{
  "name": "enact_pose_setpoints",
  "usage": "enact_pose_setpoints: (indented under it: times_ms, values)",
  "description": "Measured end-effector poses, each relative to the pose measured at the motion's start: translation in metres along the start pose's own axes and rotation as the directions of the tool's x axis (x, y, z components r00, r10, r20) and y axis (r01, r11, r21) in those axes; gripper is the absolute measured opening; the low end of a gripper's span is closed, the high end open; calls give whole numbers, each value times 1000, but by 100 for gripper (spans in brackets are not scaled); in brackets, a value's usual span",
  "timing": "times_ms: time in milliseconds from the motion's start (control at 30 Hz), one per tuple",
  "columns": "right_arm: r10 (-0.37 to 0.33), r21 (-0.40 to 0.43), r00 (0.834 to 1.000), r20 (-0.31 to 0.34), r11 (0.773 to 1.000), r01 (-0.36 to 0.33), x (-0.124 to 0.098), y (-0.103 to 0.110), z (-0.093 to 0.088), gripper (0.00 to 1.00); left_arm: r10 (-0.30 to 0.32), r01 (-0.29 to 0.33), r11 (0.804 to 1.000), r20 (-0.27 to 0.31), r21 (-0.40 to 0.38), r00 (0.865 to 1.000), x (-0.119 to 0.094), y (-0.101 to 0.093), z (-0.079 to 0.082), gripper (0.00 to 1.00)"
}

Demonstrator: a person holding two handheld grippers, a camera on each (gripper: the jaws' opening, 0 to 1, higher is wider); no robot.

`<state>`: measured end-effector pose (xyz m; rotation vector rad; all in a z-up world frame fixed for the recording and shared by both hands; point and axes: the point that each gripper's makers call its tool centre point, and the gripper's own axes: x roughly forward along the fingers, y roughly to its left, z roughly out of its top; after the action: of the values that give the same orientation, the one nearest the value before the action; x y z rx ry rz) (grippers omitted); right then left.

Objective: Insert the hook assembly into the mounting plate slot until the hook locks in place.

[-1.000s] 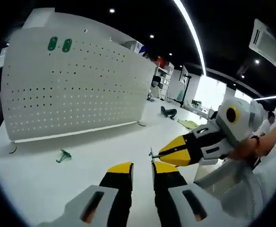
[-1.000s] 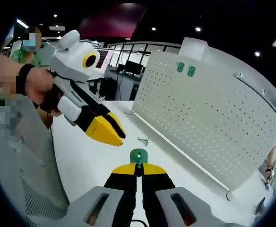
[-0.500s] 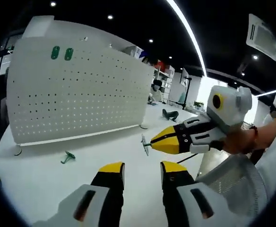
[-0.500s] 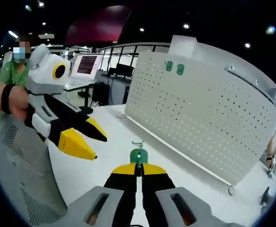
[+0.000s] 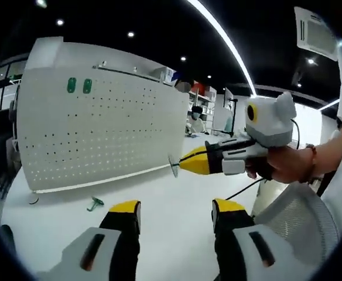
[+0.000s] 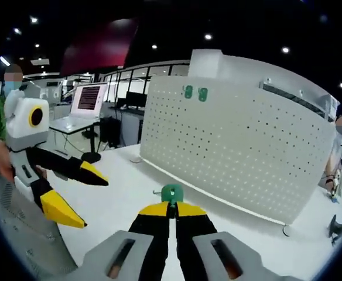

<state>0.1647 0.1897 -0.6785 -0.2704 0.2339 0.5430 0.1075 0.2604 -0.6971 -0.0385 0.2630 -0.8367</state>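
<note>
- Right gripper (image 6: 171,209): clenched on green hook (image 6: 171,192); hook stem pointing ahead at pegboard (image 6: 241,152), well apart from it.
- Left gripper (image 5: 175,212): released, jaws wide, holding nothing; farther from pegboard than right.
- Spare hook (image 5: 94,204): on table (image 5: 159,205), near pegboard foot.
- Change from earlier frames: grippers now apart, left jaws wider, right nearer pegboard.

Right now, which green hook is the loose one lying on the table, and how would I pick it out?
Find the white pegboard standing on the white table. Below its lower left edge, beside the board's foot, a small green hook lies flat on the tabletop. Unlike the two green pieces mounted near the board's top left corner, it is loose and off the board.
</note>
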Motion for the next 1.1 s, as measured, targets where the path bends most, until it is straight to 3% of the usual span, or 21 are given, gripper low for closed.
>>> enact_pose_setpoints:
  times_ms: [100, 400, 1100]
  values:
    - [-14, 10, 1000, 7, 1000, 14, 4, -4, 5, 1, 10, -10, 1000, -1, 17, 1000, -6, 1, 0, 61]
    - [-16, 23, 999, 32, 1000, 15, 19, -8, 24, 1, 44, -43, 999, -14, 18, 999, -16, 4, -7, 63]
    - [-68, 22, 990, 124, 998, 66, 44, -42, 75, 1, 60, -60, 997, 10, 40, 998, -22, 11, 2, 67]
